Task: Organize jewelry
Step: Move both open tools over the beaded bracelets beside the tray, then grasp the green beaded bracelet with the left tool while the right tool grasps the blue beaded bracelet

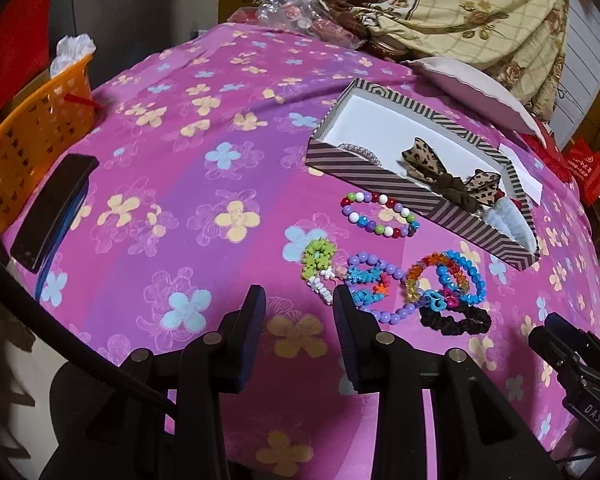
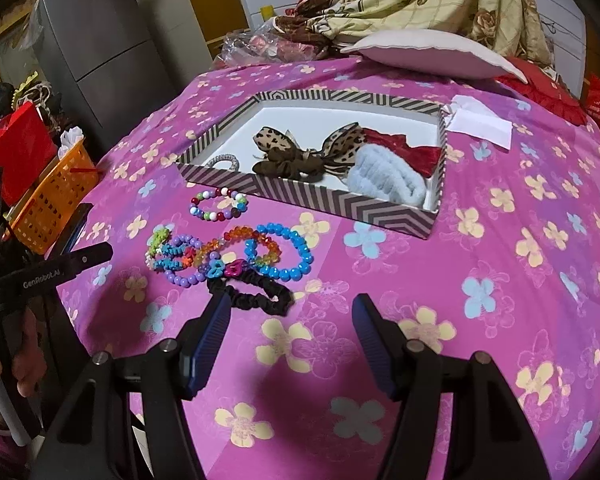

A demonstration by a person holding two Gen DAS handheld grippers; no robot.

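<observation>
A heap of bead bracelets lies on the pink flowered cloth: green (image 1: 318, 258), purple (image 1: 376, 292), blue (image 1: 466, 276) and a rainbow one (image 2: 240, 236). A mixed-colour bracelet (image 1: 380, 214) lies apart, near the box. A black scrunchie (image 2: 260, 298) lies nearest me. The striped box (image 1: 364, 176) holds a leopard bow (image 2: 300, 152), a pale blue fluffy scrunchie (image 2: 388, 184), red cloth and a silver hair tie (image 2: 222, 162). My left gripper (image 1: 299, 300) is open and empty, just short of the green bracelet. My right gripper (image 2: 291, 312) is open and empty, with the scrunchie beside its left finger.
An orange basket (image 1: 32, 140) and a flat black case (image 1: 54, 208) sit at the cloth's left edge. A pillow (image 2: 428, 54), a folded blanket and plastic bags lie behind the box, with white paper (image 2: 480, 122) to its right. A person's hand (image 2: 24, 364) holds the left gripper's handle.
</observation>
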